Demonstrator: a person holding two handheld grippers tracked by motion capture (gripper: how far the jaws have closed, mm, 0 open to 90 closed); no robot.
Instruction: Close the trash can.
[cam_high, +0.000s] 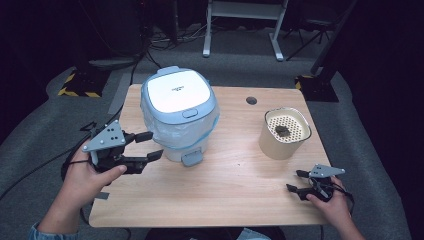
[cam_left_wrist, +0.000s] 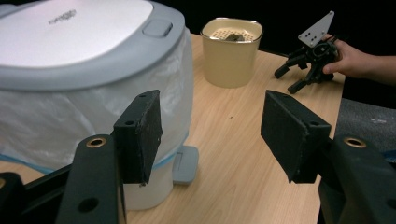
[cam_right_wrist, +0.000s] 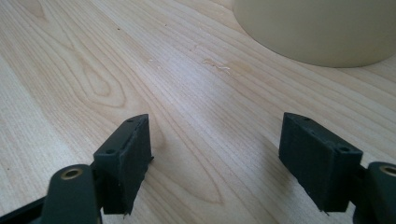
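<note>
Beside the bin (cam_high: 179, 112), your left tool (cam_high: 150, 145) gapes empty; square its pads on the pedal (cam_high: 192, 158), while the right tool (cam_high: 294, 181) idles open.

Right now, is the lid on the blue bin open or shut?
Shut: the white lid lies flat and flush in the bin's blue rim.

left gripper (cam_high: 147, 146) beside bin (cam_high: 178, 112), jaws apart, nothing between; bin wall and pedal (cam_high: 192, 158) block passage toward table's (cam_high: 225, 200) centre on that side. bare wood between bin and beige container (cam_high: 284, 133) forms open lane. front strip of table free. right gripper (cam_high: 295, 181) near front right corner, jaws apart over bare wood, container standing close ahead.
</note>
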